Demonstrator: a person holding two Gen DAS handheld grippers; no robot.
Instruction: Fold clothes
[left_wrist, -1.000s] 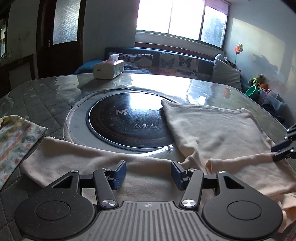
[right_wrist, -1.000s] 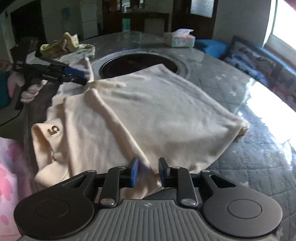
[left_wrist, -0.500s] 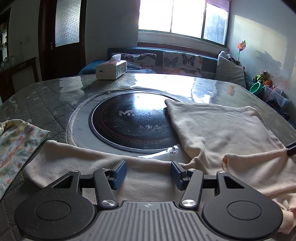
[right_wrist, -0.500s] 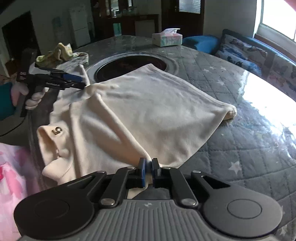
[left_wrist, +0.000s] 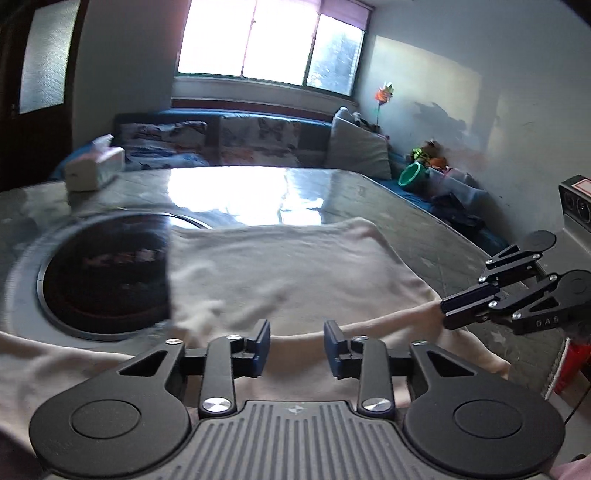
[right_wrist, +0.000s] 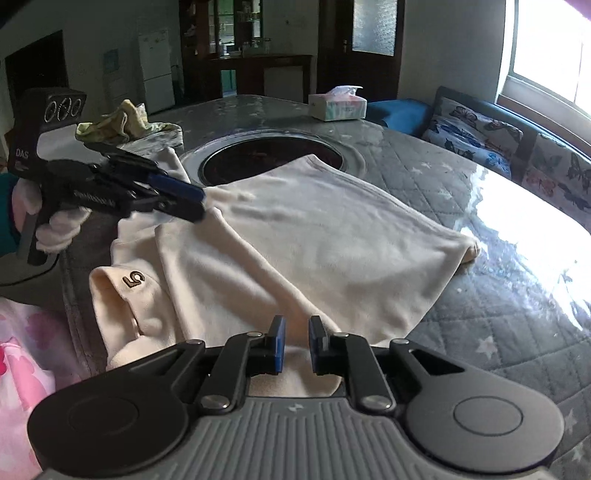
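- 1 cream garment (right_wrist: 314, 251) lies spread on the quilted grey table (right_wrist: 498, 325), its far corner overlapping the round black cooktop (right_wrist: 258, 158) set into the tabletop; a dark "5" marks the fabric near the table's near edge.
- 2 hand-held grippers are in view.
- The left gripper (left_wrist: 296, 345) has its jaws closing; a raised ridge of the cream fabric runs across the gap between them. The frame is blurred, and I cannot tell whether the pads already press on the cloth.
- Seen from the right wrist, that same tool sits at the garment's left edge, held by 1 white-gloved hand (right_wrist: 55, 225).
- The right gripper (right_wrist: 296, 345) has its jaws opening by a narrow gap, with a fold of the garment between them. From the left wrist its tips look pressed onto a taut strip of the cloth.
- 1 tissue box (right_wrist: 337, 105) stands on the far side of the table.
- 1 crumpled patterned cloth (right_wrist: 122, 125) lies beyond the garment, well apart from the box.
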